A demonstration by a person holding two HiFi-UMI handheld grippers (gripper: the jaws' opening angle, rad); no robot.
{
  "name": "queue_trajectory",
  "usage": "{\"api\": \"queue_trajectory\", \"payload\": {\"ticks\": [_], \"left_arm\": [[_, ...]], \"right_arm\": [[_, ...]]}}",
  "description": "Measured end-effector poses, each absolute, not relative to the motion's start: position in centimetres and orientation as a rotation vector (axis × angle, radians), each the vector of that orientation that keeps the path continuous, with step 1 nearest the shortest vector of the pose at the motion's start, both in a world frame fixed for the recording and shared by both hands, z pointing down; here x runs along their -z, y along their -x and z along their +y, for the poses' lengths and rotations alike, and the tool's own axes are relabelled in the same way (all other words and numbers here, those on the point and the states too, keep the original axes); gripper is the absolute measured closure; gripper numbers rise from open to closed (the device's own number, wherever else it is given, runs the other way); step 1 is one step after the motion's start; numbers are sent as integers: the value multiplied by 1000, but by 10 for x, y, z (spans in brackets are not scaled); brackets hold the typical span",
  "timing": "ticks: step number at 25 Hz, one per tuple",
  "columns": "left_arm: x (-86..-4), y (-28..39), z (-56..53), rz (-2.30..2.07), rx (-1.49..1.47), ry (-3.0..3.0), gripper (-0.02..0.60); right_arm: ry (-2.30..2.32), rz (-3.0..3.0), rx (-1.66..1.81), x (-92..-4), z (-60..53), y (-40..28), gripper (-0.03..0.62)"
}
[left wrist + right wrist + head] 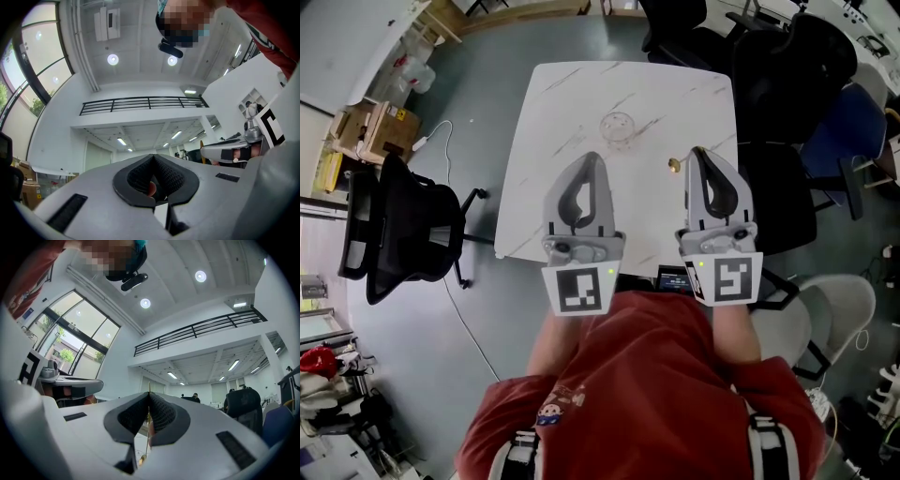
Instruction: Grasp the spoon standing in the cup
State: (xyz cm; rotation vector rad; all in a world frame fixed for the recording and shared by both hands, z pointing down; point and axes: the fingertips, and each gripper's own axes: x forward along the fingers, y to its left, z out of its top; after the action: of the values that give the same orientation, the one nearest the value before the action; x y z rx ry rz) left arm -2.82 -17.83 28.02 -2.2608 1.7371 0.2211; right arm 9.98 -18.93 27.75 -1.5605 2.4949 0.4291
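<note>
White marbled table (pixel 562 103) bears the glass cup (pixel 619 128); the spoon (pixel 674 165) sits outside it, clamped in the right gripper (pixel 697 157), left gripper (pixel 589 161) closed on nothing, so squeeze firmly lest the thin handle swivel.

Your head view: bright, even overhead light, shadows faint, white marble-patterned square table (pixel 581 94) near blown out; edges bow. Your gripper views: round recessed ceiling lights (pixel 112 59) flare, corners vignette black, grey left gripper (pixel 152 155) body soft; thin gold spoon (pixel 148 430) blurred.
</note>
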Motion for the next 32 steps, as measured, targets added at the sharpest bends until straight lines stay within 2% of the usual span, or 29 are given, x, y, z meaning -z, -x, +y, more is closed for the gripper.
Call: {"api": "queue_trajectory", "payload": {"ticks": [32], "left_arm": [[-282, 37, -191, 1756, -203, 2257, 572]], "right_arm": [[1533, 2531, -376, -283, -204, -88, 579]]}}
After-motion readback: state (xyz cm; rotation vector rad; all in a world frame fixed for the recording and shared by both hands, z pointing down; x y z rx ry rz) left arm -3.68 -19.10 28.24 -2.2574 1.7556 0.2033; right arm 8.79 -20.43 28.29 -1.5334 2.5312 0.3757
